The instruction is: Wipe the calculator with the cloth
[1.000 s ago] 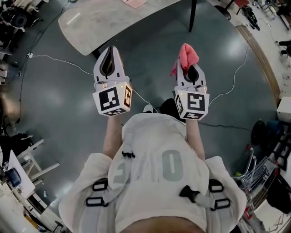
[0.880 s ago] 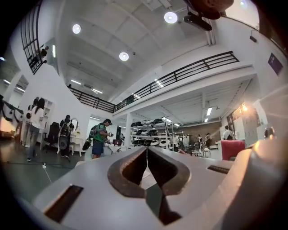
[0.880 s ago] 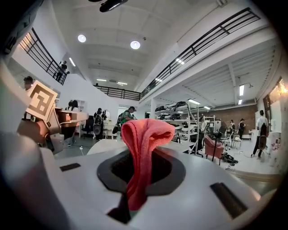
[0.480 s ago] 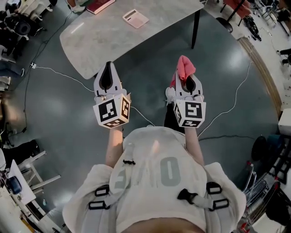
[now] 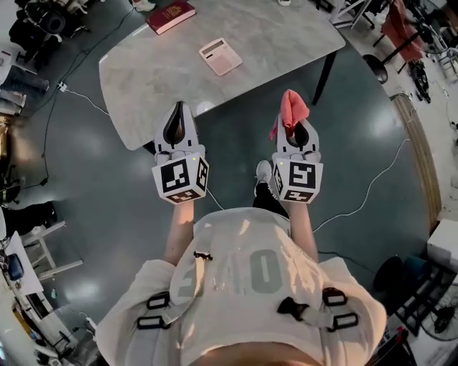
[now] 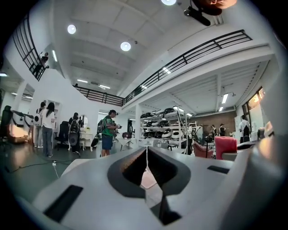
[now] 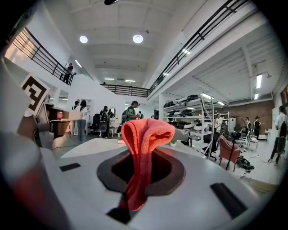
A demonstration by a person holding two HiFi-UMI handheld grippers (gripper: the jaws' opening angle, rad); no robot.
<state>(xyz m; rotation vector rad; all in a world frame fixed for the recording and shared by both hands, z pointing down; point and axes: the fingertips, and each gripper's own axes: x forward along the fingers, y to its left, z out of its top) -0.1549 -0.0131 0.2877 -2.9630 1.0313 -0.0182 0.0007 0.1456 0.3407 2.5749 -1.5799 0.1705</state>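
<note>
A pale pink calculator [image 5: 220, 56] lies flat on the grey marble table [image 5: 143, 78], well ahead of both grippers. My left gripper [image 5: 178, 107] is shut and empty, its tips at the table's near edge; in the left gripper view its jaws [image 6: 146, 152] meet in a thin line. My right gripper [image 5: 293, 114] is shut on a pink-red cloth [image 5: 293, 109], held over the floor just short of the table. The cloth [image 7: 144, 148] bunches up out of the closed jaws and hides part of what lies ahead.
A dark red book [image 5: 170, 16] lies at the table's far left. A black table leg [image 5: 323, 77] stands right of my right gripper. White cables [image 5: 372, 187] run across the grey floor. People and shelving [image 6: 164, 121] stand far off in the hall.
The person has walked toward the table, so table and calculator have come down into view and closer. Both grippers kept their hold and state, the cloth still in the right one.
</note>
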